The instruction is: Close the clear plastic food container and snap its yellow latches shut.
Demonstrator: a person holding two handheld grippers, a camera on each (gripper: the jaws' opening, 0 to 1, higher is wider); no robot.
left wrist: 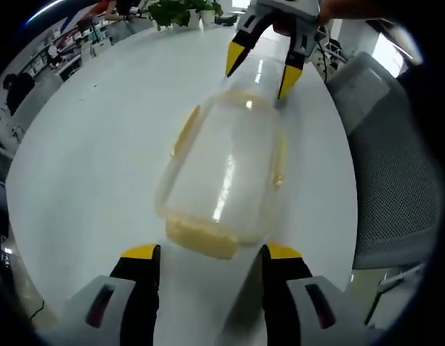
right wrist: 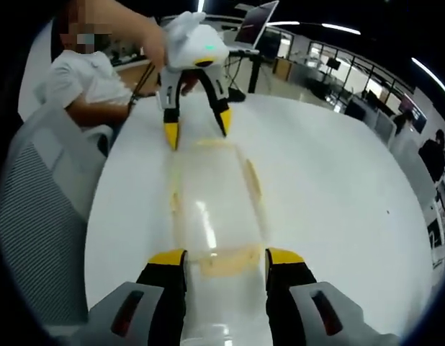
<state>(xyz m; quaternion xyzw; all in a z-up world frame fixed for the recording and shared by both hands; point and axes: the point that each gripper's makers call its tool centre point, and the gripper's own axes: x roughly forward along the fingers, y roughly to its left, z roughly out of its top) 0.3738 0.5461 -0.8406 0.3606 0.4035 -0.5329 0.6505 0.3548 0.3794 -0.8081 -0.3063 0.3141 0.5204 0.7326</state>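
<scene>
Left gripper view: a clear plastic food container [left wrist: 226,176] lies lengthwise on a round white tabletop [left wrist: 86,158], its lid in place. A yellow latch [left wrist: 202,238] sits on the container's near end, and another yellow latch [left wrist: 185,130] runs along its left side. The left gripper [left wrist: 211,254] rises from the bottom with its black, yellow-tipped jaws spread wide apart, one tip to each side of the near end and holding nothing. At the far end, the right gripper [left wrist: 260,72] comes down from the top, its jaws also spread, their yellow tips at or just above the container's far end. A grey mesh office chair [left wrist: 395,166] stands beside the tabletop on the right, and potted plants [left wrist: 181,11] sit at the far edge.

Right gripper view: the same container [right wrist: 212,216] stretches away along the white tabletop [right wrist: 338,194]. The right gripper [right wrist: 227,257] has its jaws released and apart, flanking the near yellow latch [right wrist: 224,262] without clamping it. Opposite, the left gripper [right wrist: 196,130], held in a person's hand [right wrist: 152,40], points down with parted jaws at the far end. A side latch [right wrist: 253,180] shows along the right edge. A grey chair [right wrist: 42,216] stands at the left, and a laptop [right wrist: 255,25] sits beyond.
</scene>
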